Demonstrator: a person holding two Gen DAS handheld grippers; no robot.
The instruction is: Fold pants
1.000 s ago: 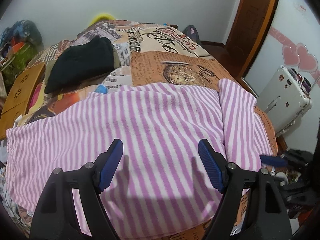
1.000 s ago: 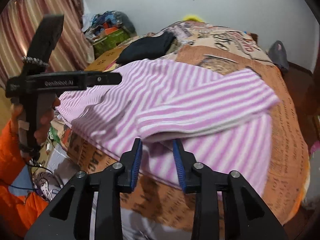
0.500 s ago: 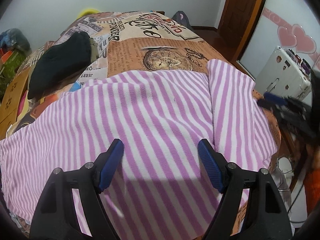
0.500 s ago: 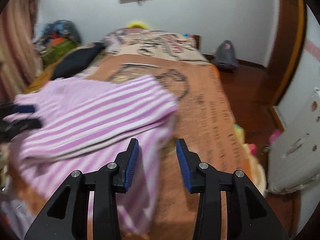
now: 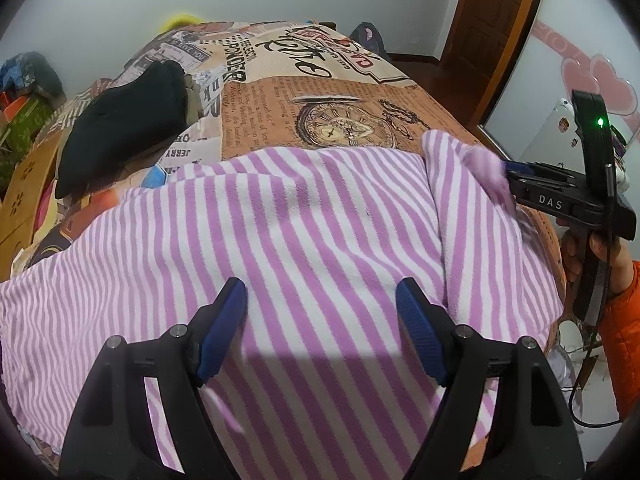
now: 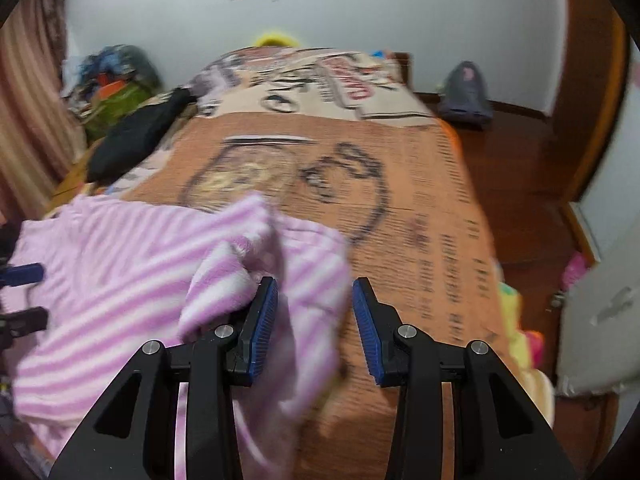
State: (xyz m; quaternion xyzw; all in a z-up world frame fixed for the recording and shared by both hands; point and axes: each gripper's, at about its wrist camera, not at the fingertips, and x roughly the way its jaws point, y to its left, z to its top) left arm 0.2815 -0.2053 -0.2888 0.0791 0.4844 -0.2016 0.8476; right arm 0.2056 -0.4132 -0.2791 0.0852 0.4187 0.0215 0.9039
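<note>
The pink and white striped pants [image 5: 312, 240] lie spread across the near end of the bed, one leg folded over along the right side [image 5: 472, 216]. My left gripper [image 5: 322, 328] is open and empty, hovering just above the middle of the pants. My right gripper [image 6: 314, 322] is open at the pants' right edge [image 6: 256, 256], with striped cloth bunched against its left finger and lying between the jaws. It also shows in the left wrist view [image 5: 508, 170] at the fold's far end. The right wrist view is blurred.
The bed has a newspaper-print cover [image 5: 332, 92]. A black garment [image 5: 124, 120] lies on the bed's left side. A wooden stool [image 5: 24, 184] and clutter stand left. A door [image 5: 496, 20] and a white case [image 6: 600, 312] are to the right.
My right gripper swung round to the bed's right side, opened wider and pushed into the folded leg's edge, lifting it. My left gripper stayed open above the pants.
</note>
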